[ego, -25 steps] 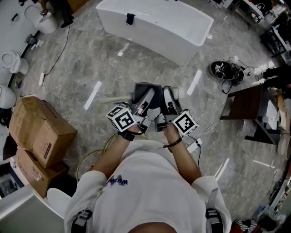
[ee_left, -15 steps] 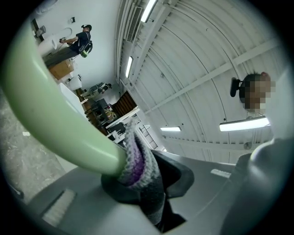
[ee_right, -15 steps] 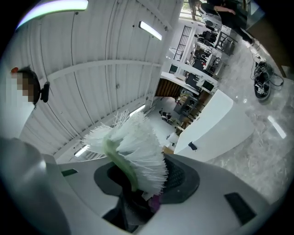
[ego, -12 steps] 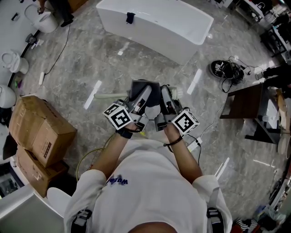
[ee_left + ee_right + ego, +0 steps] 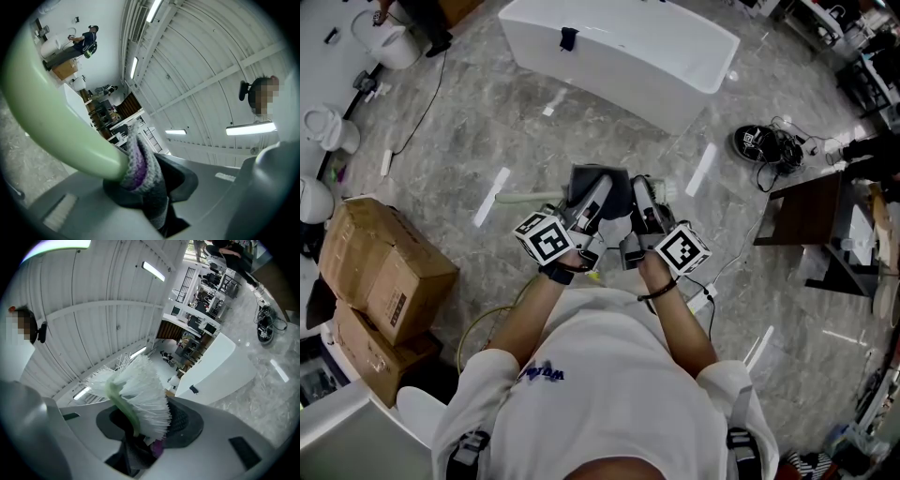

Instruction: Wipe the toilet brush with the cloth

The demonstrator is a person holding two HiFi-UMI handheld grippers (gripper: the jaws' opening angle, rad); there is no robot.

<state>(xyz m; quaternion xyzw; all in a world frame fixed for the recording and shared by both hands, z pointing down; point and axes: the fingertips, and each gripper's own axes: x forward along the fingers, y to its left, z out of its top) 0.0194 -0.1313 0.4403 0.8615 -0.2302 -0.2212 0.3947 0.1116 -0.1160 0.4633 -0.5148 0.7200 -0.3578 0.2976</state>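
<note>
**Head view, with both gripper views.** The person stands on a marble-patterned floor (image 5: 441, 141) and holds both grippers side by side on the near side of the white tub (image 5: 619, 47), well apart from it.

- **Left gripper** (image 5: 600, 192): the jaws are clamped on the cloth (image 5: 140, 168). This is a grey-and-purple knit bunched round the pale green handle (image 5: 51, 122) of the brush (image 5: 534, 198). The free length of the handle runs out leftward, roughly parallel to the tub's long side.
- **Right gripper** (image 5: 644, 192): the jaws are closed on the brush neck just under the white bristles (image 5: 140, 385), which fan out above them. A scrap of purple cloth shows at the base of the jaws.

The brush spans the two grippers, with its bristle end toward the tub's right end and the cloth between the two jaw pairs. Cardboard boxes (image 5: 384, 272) stand off to the left, farther from the tub than the grippers are.
</note>
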